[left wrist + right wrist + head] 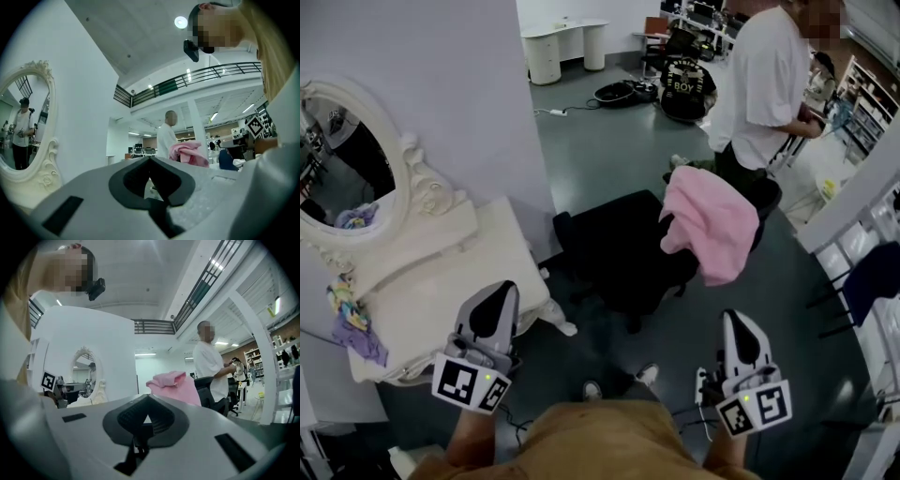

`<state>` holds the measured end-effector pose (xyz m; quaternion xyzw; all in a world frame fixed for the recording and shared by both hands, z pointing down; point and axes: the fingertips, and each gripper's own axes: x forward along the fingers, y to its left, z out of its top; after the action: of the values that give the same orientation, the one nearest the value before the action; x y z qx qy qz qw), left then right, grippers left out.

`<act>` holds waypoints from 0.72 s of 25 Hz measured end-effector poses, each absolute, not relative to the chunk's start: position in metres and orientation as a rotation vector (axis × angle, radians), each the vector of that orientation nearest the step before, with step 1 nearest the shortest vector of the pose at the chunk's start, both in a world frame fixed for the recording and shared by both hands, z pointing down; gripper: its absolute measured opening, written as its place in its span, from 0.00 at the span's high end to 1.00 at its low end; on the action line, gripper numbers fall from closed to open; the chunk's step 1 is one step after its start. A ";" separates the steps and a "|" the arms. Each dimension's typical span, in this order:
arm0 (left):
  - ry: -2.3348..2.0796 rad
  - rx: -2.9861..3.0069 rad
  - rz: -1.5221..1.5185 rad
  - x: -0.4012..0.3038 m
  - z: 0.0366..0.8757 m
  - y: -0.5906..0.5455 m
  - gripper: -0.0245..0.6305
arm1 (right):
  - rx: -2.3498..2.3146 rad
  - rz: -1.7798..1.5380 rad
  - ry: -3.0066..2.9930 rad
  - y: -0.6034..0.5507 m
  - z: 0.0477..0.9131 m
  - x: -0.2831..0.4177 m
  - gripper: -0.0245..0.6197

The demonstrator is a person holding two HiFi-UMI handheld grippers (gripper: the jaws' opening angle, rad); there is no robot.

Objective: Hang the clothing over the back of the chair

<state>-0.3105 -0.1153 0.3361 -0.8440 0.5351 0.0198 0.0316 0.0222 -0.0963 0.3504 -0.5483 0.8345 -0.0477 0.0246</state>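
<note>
A pink garment [710,225] lies draped over the back of a black office chair [619,248], hanging down its right side. It shows as a pink heap in the left gripper view [190,153] and in the right gripper view [172,386]. My left gripper [500,302] is shut and holds nothing; it hangs near the white dressing table, well short of the chair. My right gripper [738,328] is also shut and empty, below the garment and apart from it. Both point level toward the chair.
A white dressing table [450,281] with an oval mirror [347,164] stands at the left, small cloths [352,323] on it. A person in a white shirt [764,84] stands behind the chair. White shelving [853,244] lines the right. A white wall [441,75] rises behind the table.
</note>
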 end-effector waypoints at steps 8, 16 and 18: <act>1.624 -2.596 0.074 -0.306 0.339 -0.112 0.96 | -1.701 -0.170 2.605 -0.089 0.361 0.015 0.96; 1.619 -2.630 0.072 -0.302 0.353 -0.115 0.96 | -1.712 -0.193 2.611 -0.084 0.372 0.012 0.96; 1.604 -2.637 0.072 -0.298 0.353 -0.116 0.96 | -1.726 -0.190 2.605 -0.083 0.372 0.014 0.96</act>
<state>-0.2978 -0.1164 0.3531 -0.8538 0.5193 0.0233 0.0274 0.0143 -0.0827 0.3720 -0.5512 0.8321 -0.0607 0.0056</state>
